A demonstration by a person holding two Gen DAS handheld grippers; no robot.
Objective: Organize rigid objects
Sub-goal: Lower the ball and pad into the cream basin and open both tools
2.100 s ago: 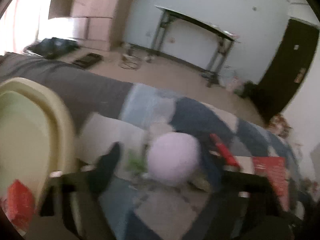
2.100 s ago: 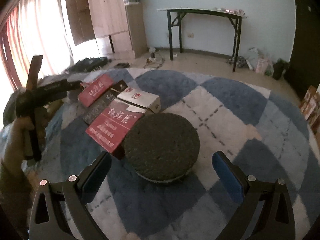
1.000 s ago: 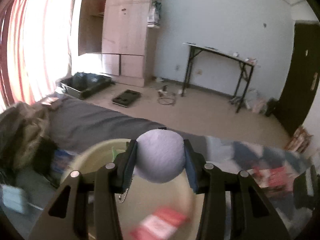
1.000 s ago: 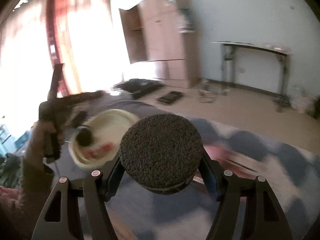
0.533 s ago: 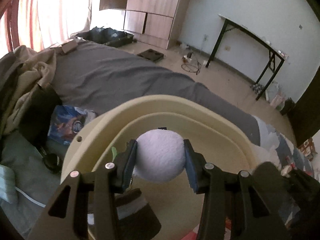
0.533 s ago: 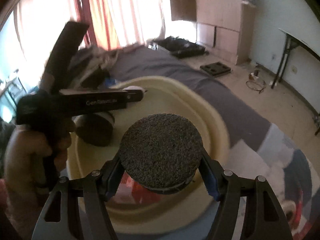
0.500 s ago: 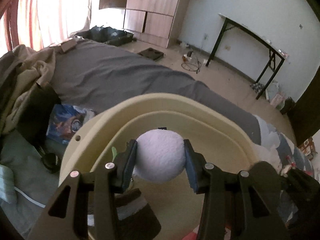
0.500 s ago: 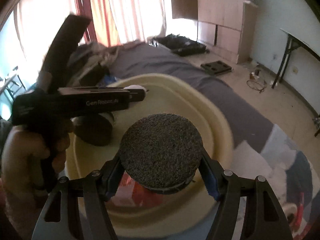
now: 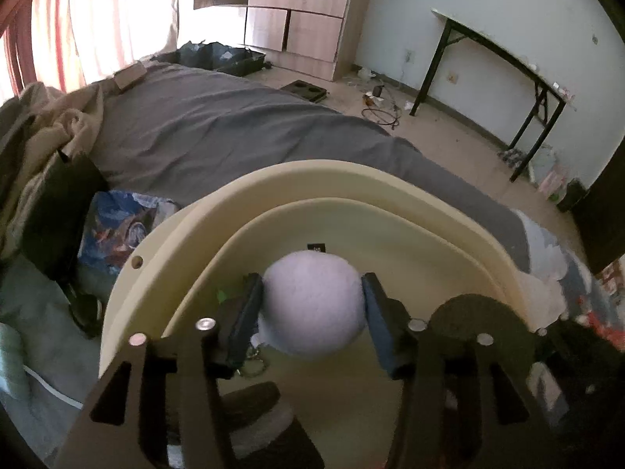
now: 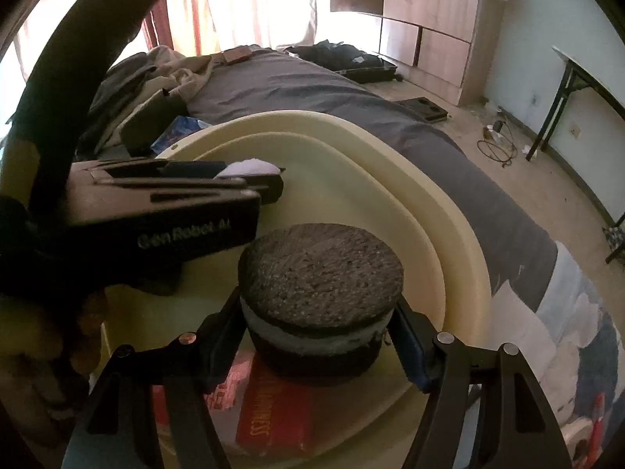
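Note:
A white fuzzy ball (image 9: 312, 305) sits between the pads of my left gripper (image 9: 312, 316), low inside the cream basin (image 9: 164, 273). Its jaws are opening, and both pads still touch the ball. My right gripper (image 10: 316, 324) grips a dark rough disc (image 10: 320, 269) with a pale band, just above a red box (image 10: 273, 422) on the basin (image 10: 449, 234) floor. These jaws are opening too, with the pads against the disc's sides. The left gripper (image 10: 273, 179) crosses the right wrist view at left, the ball (image 10: 250, 166) peeking over it. In the left wrist view the disc (image 9: 484, 324) shows at right.
The basin stands on a grey bedsheet (image 9: 234, 125). Crumpled clothes (image 9: 35, 125) and a blue packet (image 9: 117, 226) lie to its left. A blue and white quilt (image 10: 566, 351) spreads to the right. A dark round thing (image 9: 250, 402) lies in the basin under my left gripper.
Both grippers came from the quilt to the basin with the ball and the disc, then sank into it. The disc now shows its pale side band just above the red box.

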